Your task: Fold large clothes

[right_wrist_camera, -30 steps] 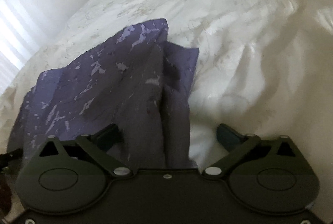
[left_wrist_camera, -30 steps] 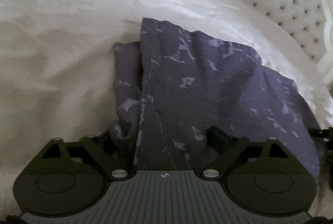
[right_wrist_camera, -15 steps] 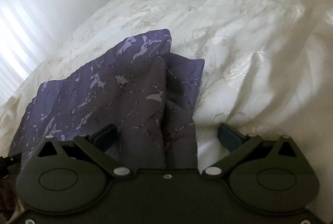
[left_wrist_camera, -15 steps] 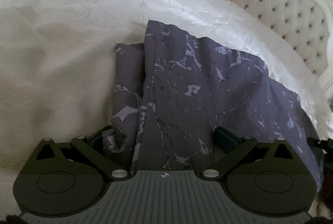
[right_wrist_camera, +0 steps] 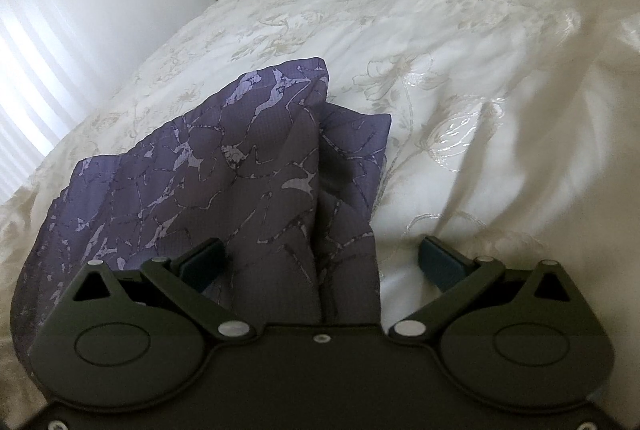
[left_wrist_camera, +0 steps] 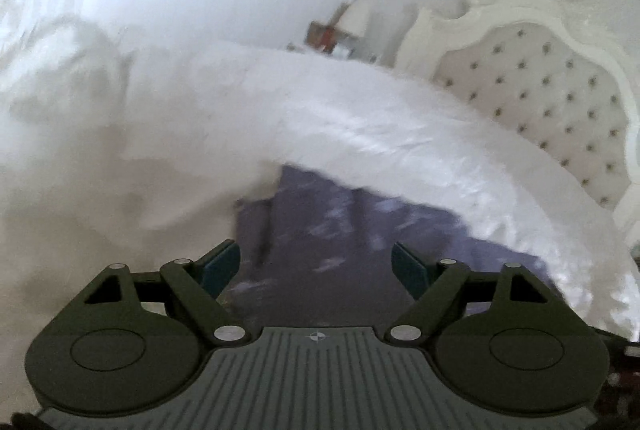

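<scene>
A white embroidered bed [right_wrist_camera: 460, 42] fills both views, the purple patterned garment [right_wrist_camera: 224, 170] lying folded at lower centre, and with the left gripper [left_wrist_camera: 316, 266] and right gripper [right_wrist_camera: 322, 262] fingers spread apart, nothing pins the loose layers, which could slide open.

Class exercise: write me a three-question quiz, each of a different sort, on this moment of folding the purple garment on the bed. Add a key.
1. True or false: the right gripper has its jaws apart, with the garment lying between them.
2. What does the garment lie on? A) white bedspread B) wooden table C) tiled floor
3. Fill in: in the left wrist view, the left gripper is ____, and behind the bedspread stands a tufted ____.

Key: 1 true; 2 A; 3 open, headboard.
</scene>
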Demonstrator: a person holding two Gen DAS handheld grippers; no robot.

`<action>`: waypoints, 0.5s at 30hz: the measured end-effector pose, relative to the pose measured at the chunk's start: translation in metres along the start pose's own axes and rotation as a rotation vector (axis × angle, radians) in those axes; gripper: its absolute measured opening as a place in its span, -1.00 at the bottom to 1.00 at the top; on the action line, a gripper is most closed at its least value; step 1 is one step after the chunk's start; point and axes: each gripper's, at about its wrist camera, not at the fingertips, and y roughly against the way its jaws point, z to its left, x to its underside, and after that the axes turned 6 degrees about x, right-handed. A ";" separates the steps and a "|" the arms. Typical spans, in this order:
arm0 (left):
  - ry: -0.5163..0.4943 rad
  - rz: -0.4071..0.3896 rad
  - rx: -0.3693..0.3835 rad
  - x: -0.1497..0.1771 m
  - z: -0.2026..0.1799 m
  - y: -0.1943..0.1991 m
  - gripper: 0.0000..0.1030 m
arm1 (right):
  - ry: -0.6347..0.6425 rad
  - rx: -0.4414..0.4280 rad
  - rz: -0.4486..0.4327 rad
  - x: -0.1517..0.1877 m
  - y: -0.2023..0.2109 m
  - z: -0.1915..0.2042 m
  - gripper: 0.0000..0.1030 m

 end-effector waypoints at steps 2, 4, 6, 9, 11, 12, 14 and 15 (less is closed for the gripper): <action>-0.042 0.009 0.035 -0.002 -0.024 0.002 0.61 | 0.000 0.002 0.000 0.000 0.000 0.000 1.00; -0.083 0.033 0.061 -0.003 -0.048 -0.006 0.61 | 0.000 0.001 0.000 0.000 0.000 0.000 1.00; -0.124 0.047 0.080 -0.001 -0.069 -0.019 0.59 | 0.000 0.001 0.000 0.000 0.000 0.000 1.00; -0.203 0.084 0.134 0.010 -0.102 -0.042 0.20 | 0.001 0.002 0.000 0.000 0.000 0.000 1.00; -0.263 0.096 0.137 0.018 -0.122 -0.059 -0.01 | 0.001 0.001 0.000 0.000 0.000 0.000 1.00; -0.286 0.103 0.141 0.021 -0.130 -0.068 -0.14 | 0.001 0.001 0.000 0.000 0.000 0.000 1.00; -0.310 0.131 0.127 0.027 -0.142 -0.088 -0.30 | 0.001 0.001 0.000 0.000 0.000 0.000 1.00; -0.305 0.143 0.120 0.030 -0.145 -0.097 -0.39 | 0.001 0.001 0.000 0.000 0.000 0.000 1.00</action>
